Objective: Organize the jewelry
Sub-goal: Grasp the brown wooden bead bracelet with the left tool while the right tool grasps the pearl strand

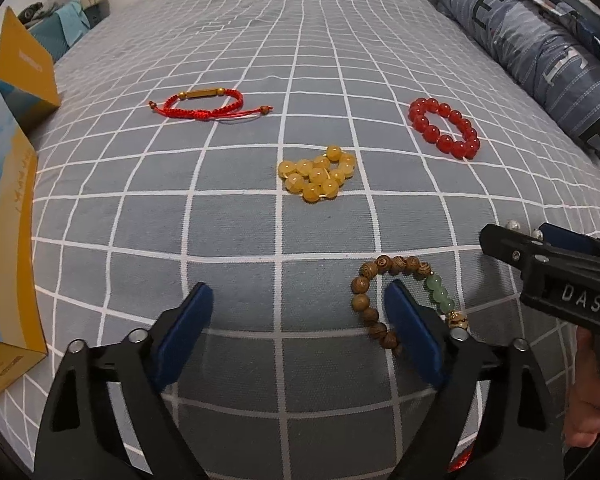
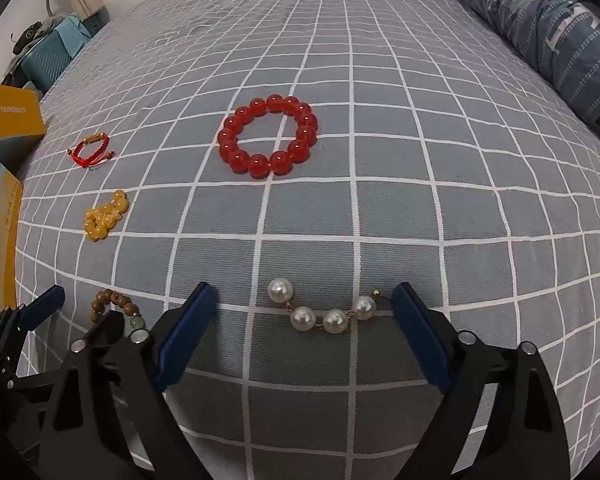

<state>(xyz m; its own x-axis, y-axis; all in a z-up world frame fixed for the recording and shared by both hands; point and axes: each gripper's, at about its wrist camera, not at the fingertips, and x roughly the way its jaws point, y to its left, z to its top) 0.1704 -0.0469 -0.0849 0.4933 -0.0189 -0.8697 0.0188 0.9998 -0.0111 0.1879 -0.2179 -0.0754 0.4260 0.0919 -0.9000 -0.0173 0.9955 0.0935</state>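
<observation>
Jewelry is spread over a grey checked bedspread (image 1: 260, 60), with both tongs held wide apart and gripping nothing.

A string of pearls (image 2: 324, 312) is seen lying between the spread blue pads of the right gripper (image 2: 304, 332), untouched by either pad. A wooden bead bracelet (image 1: 384, 292) with green beads is seen at the left gripper (image 1: 300, 336), whose right pad sits inside its loop; whether it touches the beads cannot be told. Farther out, a heap of yellow beads (image 1: 320, 176), a red bead bracelet (image 2: 268, 136) and a red cord bracelet (image 1: 208, 106) are laid well apart. Yellow boxes (image 1: 28, 72) are found at the left edge, a folded quilt (image 1: 540, 52) at the right.
</observation>
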